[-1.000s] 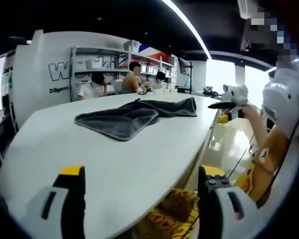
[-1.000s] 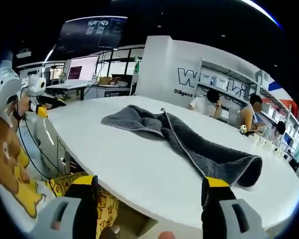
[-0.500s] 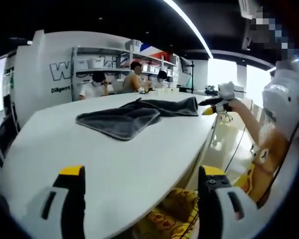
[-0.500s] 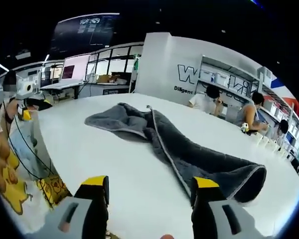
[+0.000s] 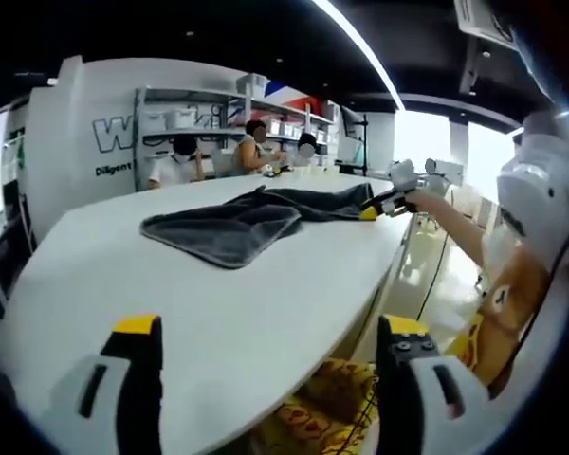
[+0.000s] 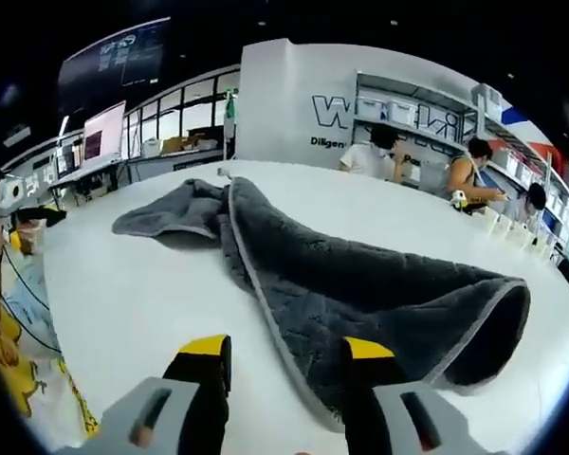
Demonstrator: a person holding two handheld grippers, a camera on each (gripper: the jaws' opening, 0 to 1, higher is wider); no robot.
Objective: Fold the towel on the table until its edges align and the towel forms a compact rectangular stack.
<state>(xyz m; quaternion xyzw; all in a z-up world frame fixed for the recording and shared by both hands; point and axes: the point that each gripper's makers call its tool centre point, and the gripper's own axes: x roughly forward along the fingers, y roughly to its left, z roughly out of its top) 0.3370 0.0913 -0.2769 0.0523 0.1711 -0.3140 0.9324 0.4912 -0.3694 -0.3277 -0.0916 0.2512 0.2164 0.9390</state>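
A dark grey towel (image 5: 235, 226) lies crumpled and partly folded over on the white table (image 5: 218, 322). In the right gripper view the towel (image 6: 360, 284) is close and large, its pale hem running down between my jaws. My right gripper (image 6: 286, 365) is open, low over the towel's near edge, with its right jaw above the cloth. It also shows in the left gripper view as the right gripper (image 5: 387, 201), at the towel's far right end. My left gripper (image 5: 270, 365) is open above the table's near part, well short of the towel.
Several people (image 5: 256, 147) sit at the table's far side, in front of shelves with bins (image 5: 185, 118). Small cups (image 6: 498, 223) stand on the table at the right. The table's edge (image 5: 379, 284) curves past a person's arm and yellow shirt (image 5: 512, 303).
My right gripper has moved in over the table to the towel's near end, and its jaws stand a little closer together. The left gripper has stayed where it was.
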